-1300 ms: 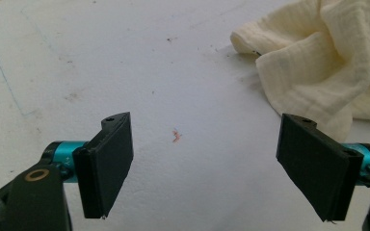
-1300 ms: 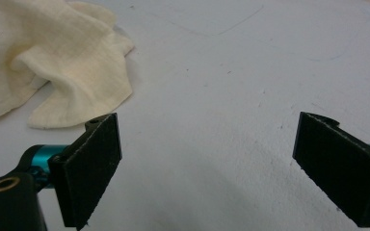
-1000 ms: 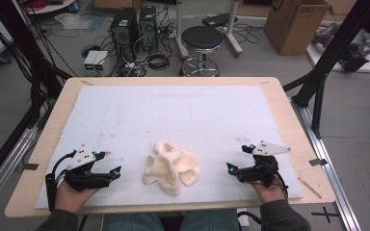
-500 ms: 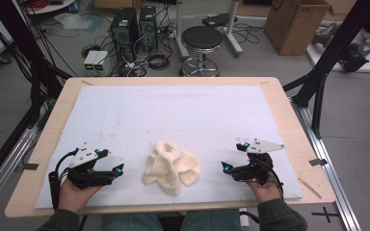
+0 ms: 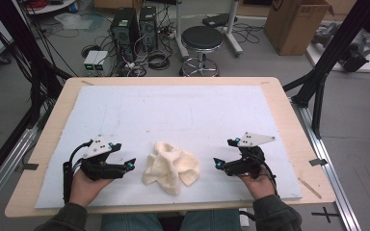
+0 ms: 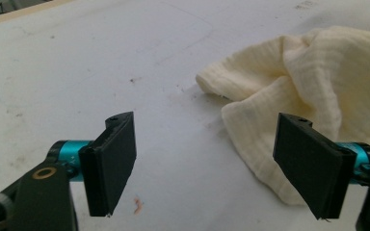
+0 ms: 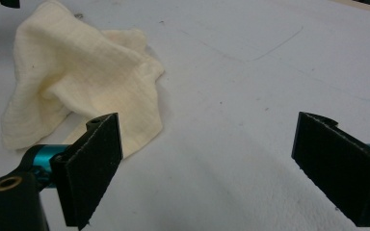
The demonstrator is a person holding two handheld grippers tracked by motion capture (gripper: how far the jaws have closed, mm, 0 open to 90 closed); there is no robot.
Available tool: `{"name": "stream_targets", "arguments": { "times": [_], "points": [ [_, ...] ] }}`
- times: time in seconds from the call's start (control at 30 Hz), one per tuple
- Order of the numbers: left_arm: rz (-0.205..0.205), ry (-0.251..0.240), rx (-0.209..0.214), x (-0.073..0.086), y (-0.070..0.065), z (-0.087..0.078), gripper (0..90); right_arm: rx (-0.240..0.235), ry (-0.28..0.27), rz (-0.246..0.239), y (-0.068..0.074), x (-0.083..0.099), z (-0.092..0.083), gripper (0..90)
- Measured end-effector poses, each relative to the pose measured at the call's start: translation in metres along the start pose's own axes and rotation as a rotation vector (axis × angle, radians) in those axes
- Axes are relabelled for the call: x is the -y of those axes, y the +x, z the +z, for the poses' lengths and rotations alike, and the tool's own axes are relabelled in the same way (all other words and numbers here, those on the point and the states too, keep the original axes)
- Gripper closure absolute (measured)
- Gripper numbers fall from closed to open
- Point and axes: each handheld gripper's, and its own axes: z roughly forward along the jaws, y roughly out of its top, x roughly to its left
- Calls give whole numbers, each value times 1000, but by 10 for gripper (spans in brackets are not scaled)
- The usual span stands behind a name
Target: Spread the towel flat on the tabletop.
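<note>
Change since a moment ago: we see both claws drawn inward toward the cloth; the right claw has moved more, while the cloth lies as it did.
Cloth: we find the cream cloth (image 5: 170,166) crumpled in a loose heap on the white mat (image 5: 173,115), near the front edge of the worktop (image 5: 289,110), between our two hands.
Left claw: our left claw (image 5: 131,163) sits just beside the cloth's left edge, jaws wide apart and holding nothing; in the left gripper view the cloth (image 6: 298,96) lies ahead and toward the right jaw.
Right claw: our right claw (image 5: 217,163) is near the cloth's right edge, with a strip of bare mat between; its jaws are also wide apart and hold nothing, and the cloth (image 7: 82,82) lies beyond the left jaw in the right gripper view.
Step in hand: we judge this to be the approach before gripping the cloth.
Doing it well: we should pick a free corner or edge on each side, come in low along the mat, take a single layer between the jaws and close only once the fabric sits well inside.
Risk: pinching a bunched fold would probably lift the whole heap.
</note>
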Motion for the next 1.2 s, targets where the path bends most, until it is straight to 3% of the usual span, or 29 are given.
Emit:
{"name": "stream_targets", "arguments": {
  "times": [0.23, 0.57, 0.73, 0.8, 0.97, 1.07, 1.17, 1.2],
  "points": [
    [24, 28, 42, -20, -1, 19, 309, -24, -7, -12, -1, -11, 9, 161],
    [30, 55, 103, -45, -1, 67, 406, -94, 11, -13, 1, -21, 30, 263],
    [33, 112, 116, -44, 1, 94, 419, -122, 27, -10, 3, -19, 42, 329],
    [15, 129, 117, -43, 2, 101, 389, -139, 53, -9, 6, -17, 50, 351],
    [-5, 176, 137, -38, 6, 112, 423, -149, 89, -21, 11, -14, 60, 389],
    [6, 204, 177, -35, 6, 118, 515, -160, 136, -23, 13, -12, 69, 433],
    [8, 217, 187, -33, 4, 122, 549, -170, 161, -22, 14, -11, 73, 459],
    [20, 231, 189, -33, 2, 124, 611, -172, 190, -27, 15, -9, 77, 492]
  ]
}}
